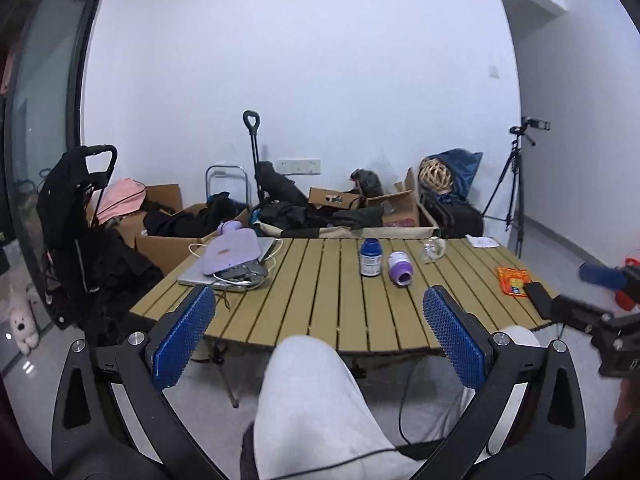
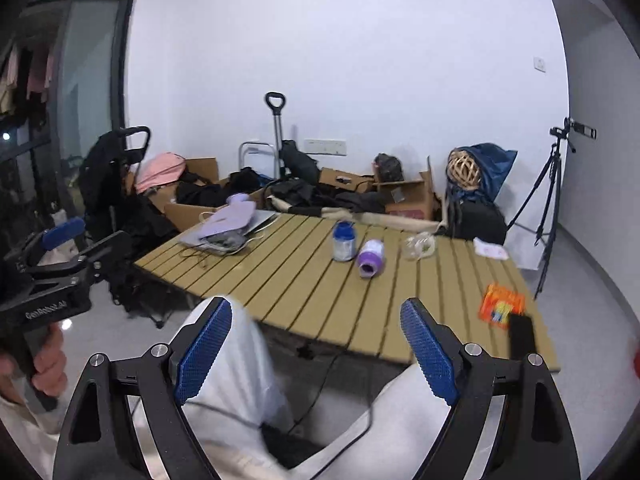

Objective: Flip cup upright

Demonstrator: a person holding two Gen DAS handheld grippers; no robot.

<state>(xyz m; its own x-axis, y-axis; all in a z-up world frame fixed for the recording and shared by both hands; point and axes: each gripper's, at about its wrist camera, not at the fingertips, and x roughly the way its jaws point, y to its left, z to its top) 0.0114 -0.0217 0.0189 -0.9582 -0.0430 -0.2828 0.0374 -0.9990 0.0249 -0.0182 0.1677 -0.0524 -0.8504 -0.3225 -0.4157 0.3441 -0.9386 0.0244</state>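
A purple and white cup [image 1: 400,267] [image 2: 370,258] lies on its side near the middle of the slatted wooden table [image 1: 304,312] [image 2: 280,280], its mouth turned toward me. My left gripper [image 1: 319,300] is open and empty, held short of the table's near edge above a knee in light trousers. My right gripper [image 2: 317,308] is likewise open and empty, in front of the table edge and well short of the cup. Each gripper also shows at the side of the other's view.
An upright blue jar [image 1: 370,258] [image 2: 344,241] stands just left of the cup, and a clear glass item [image 1: 432,249] [image 2: 419,245] lies to its right. A laptop with a purple pouch [image 1: 234,256] sits far left. An orange packet [image 1: 513,280] and black phone [image 2: 521,336] lie at the right edge.
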